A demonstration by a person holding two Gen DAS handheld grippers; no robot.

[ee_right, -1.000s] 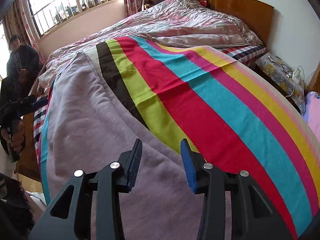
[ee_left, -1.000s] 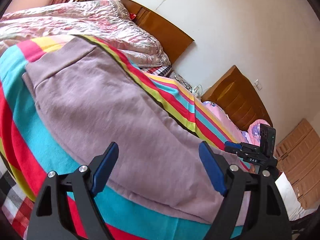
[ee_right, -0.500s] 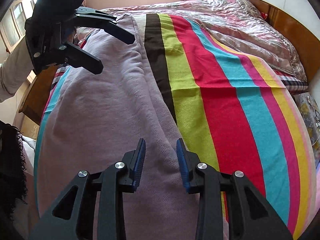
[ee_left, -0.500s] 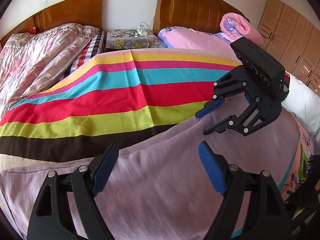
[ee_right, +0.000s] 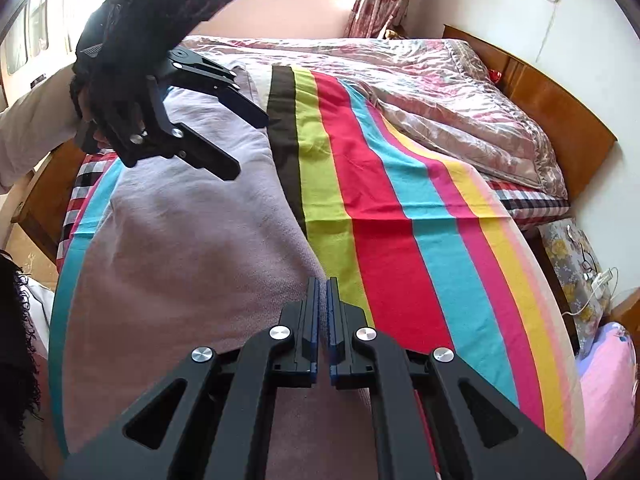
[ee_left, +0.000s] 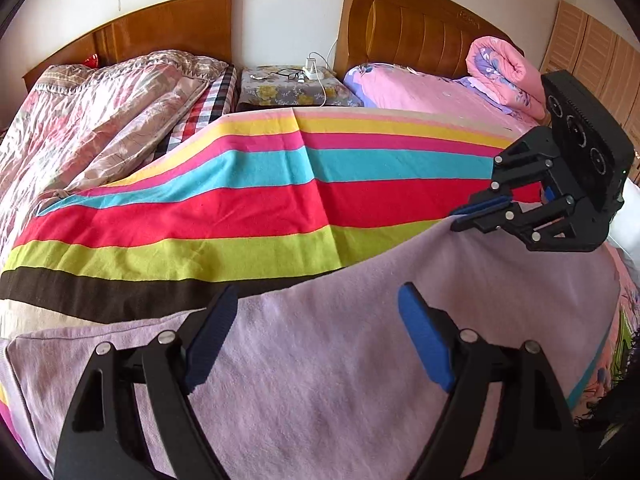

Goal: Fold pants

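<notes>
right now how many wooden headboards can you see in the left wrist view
2. One wooden headboard stands at the left, behind the floral quilt. The other headboard stands at the right, behind the pink bed. The nightstand sits between them. None seems hidden.

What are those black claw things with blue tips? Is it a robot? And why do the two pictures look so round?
No robot here: a person holds a claw-like gripper in each hand. Each gripper carries a wide, bulgy-lens camera looking along its fingers, so the pictures curve. One picture looks from the left gripper, which is open above the lilac pants. The other looks from the right gripper, whose fingers are pressed together at the pants' edge; whether cloth is pinched, I cannot tell. The pants lie on a striped blanket over a bed.
</notes>
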